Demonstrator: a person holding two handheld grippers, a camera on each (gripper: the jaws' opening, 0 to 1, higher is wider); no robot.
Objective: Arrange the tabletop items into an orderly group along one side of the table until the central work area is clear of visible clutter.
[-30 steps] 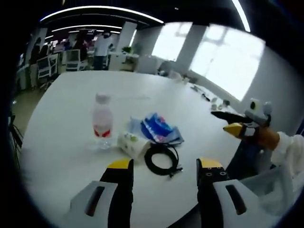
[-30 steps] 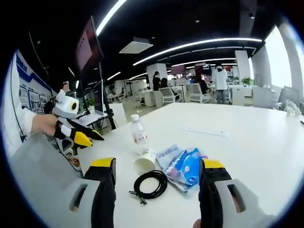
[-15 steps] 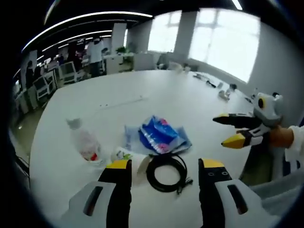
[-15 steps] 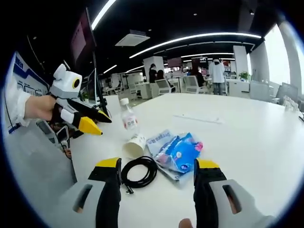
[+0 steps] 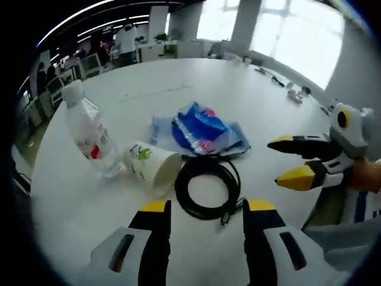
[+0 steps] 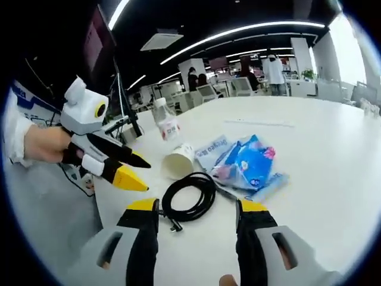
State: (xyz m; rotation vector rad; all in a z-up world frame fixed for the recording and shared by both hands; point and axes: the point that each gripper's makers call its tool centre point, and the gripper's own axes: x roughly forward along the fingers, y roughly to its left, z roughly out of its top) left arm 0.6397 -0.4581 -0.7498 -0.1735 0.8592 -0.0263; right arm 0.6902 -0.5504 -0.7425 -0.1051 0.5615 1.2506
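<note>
— How far along is the tidying, would you say?

— Barely begun, I'd judge. The bottle (image 5: 88,134), the paper cup (image 5: 150,167) tipped on its side, the coiled black cable (image 5: 206,187) and the blue packets (image 5: 202,129) all lie bunched together near the worktop (image 5: 149,89) edge by the person. Nothing is lined up along a side yet, so everything is left to do.

— And the tools?

— The left tool (image 5: 202,208) has its jaws spread wide and empty, poised over the cable. The right tool (image 6: 196,208) is likewise parted, carrying nothing, with the cable just ahead of it; seen from the left one it hangs (image 5: 297,161) beside the cable with its tips apart.

— Anything different from a second ago?

— Both hands have come lower and closer to the pile, and closer to each other. The items themselves look unmoved; the bottle only seems tilted because the camera rolled.
</note>
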